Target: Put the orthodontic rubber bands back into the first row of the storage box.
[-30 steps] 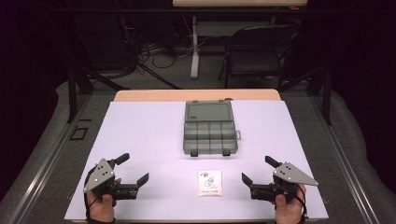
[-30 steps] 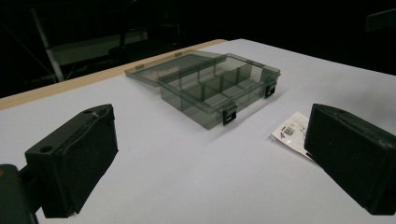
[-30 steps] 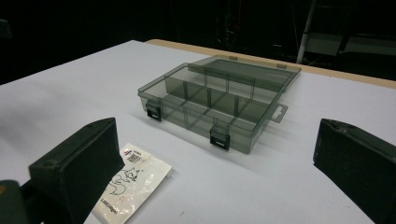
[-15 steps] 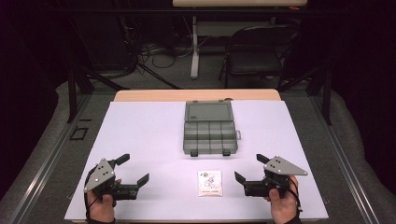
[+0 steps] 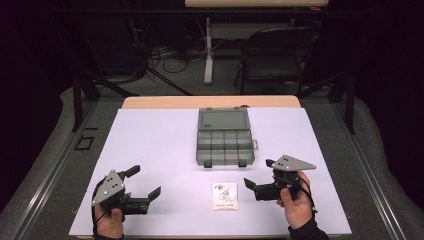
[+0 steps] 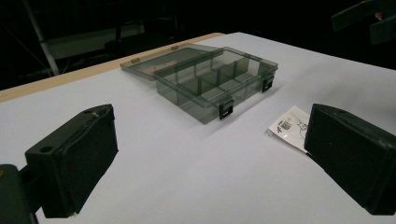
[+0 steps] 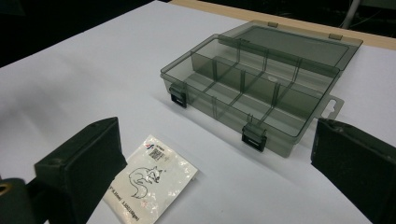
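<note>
Broadly, the white-covered counter [image 5: 165,150] with its wooden far edge is seen carrying everything, and at its middle the smoky grey translucent plastic organiser box [image 5: 224,142] is laid open, its lid folded flat toward the far side and its divided compartments apparently empty. Near the front edge, well apart from the box latches, a small flat white plastic sachet printed with a fox-like drawing [image 5: 224,196] is found lying flat. The right gripper [image 5: 255,185] is held just beside the sachet, its jaws spread wide and nothing pinched; in the right gripper view the sachet [image 7: 148,183] is seen by the left jaw. The left gripper [image 5: 145,186] is held low over the counter farther off, likewise spread and empty. The approach to the sachet is judged to be in hand; next, the right gripper would need to be lowered over a sachet edge and pressed together before it is carried to a compartment.
</note>
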A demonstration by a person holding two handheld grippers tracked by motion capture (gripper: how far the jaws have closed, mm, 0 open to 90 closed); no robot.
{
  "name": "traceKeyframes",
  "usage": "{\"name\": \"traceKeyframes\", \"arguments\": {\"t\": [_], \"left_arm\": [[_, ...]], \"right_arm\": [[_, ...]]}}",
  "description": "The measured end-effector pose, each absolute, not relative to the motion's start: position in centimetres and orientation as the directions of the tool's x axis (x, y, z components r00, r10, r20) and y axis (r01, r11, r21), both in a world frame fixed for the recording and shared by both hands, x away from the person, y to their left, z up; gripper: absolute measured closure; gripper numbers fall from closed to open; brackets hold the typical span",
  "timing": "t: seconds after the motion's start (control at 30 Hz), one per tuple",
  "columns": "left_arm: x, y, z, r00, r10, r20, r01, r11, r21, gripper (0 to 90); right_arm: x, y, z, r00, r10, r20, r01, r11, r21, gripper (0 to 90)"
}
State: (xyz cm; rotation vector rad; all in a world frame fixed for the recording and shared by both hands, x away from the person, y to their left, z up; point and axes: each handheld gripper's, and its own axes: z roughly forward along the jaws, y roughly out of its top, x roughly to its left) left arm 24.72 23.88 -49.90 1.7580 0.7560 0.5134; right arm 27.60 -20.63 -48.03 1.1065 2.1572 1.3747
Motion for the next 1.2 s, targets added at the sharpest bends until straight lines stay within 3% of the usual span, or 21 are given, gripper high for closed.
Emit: {"name": "traceKeyframes", "arguments": {"t": [0.87, 1.0, 1.1, 1.2], "left_arm": [[24.9, 24.0, -50.0, 0.701, 0.712, -0.039, 0.250, -0.194, 0.949, 2.8], [24.9, 24.0, -50.0, 0.701, 0.712, -0.040, 0.251, -0.194, 0.949, 2.8], [24.9, 24.0, -50.0, 0.701, 0.712, -0.040, 0.251, -0.194, 0.948, 2.8], [24.9, 24.0, -50.0, 0.702, 0.711, -0.041, 0.252, -0.194, 0.948, 2.8]], "right_arm": [[31.8, -17.2, -48.2, -0.679, 0.729, 0.090, 0.470, 0.338, 0.815, 0.0], [31.8, -16.9, -48.6, -0.687, 0.723, 0.079, 0.464, 0.352, 0.813, 5.2], [31.8, -16.9, -49.0, -0.695, 0.714, 0.087, 0.464, 0.352, 0.813, 14.2], [31.9, -16.8, -49.4, -0.703, 0.705, 0.095, 0.475, 0.365, 0.801, 16.0]]}}
